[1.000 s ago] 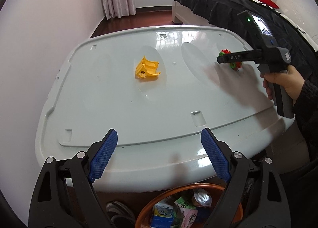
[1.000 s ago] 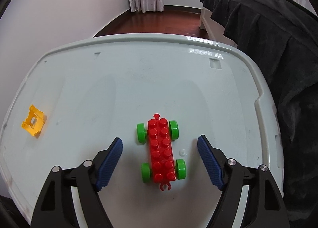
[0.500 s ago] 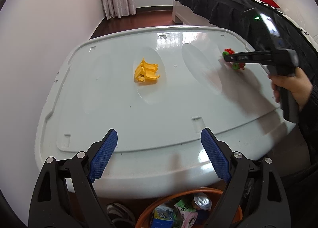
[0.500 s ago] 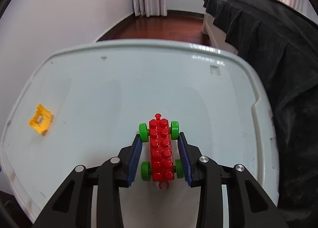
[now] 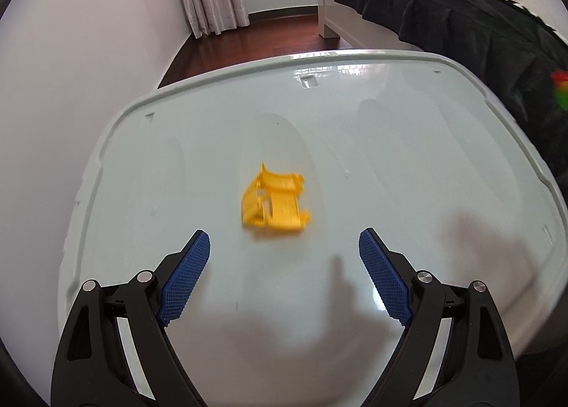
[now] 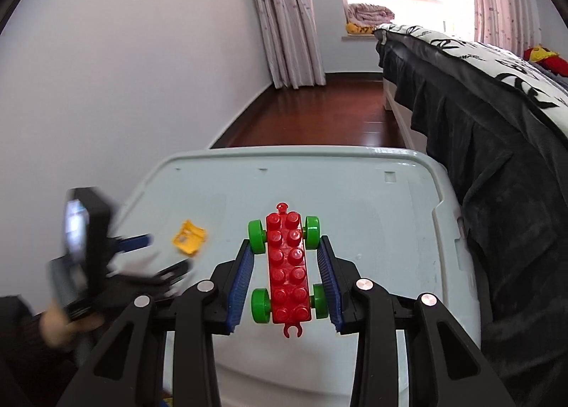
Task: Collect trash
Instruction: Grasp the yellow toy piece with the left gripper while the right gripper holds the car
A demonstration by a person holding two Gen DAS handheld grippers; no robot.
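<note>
A yellow plastic toy piece lies near the middle of the pale grey bin lid. My left gripper is open, low over the lid, with the yellow piece just ahead between its blue pads. My right gripper is shut on a red brick car with green wheels and holds it lifted above the lid. The car shows as a blur at the right edge of the left wrist view. The yellow piece and the left gripper also show in the right wrist view.
A bed with a dark cover runs along the right of the lid. A white wall is on the left. Wooden floor and curtains lie beyond the lid.
My right gripper shut on the red car and lifted it off the lid. My left gripper moved forward over the lid towards the yellow piece; the orange basket is out of view.
</note>
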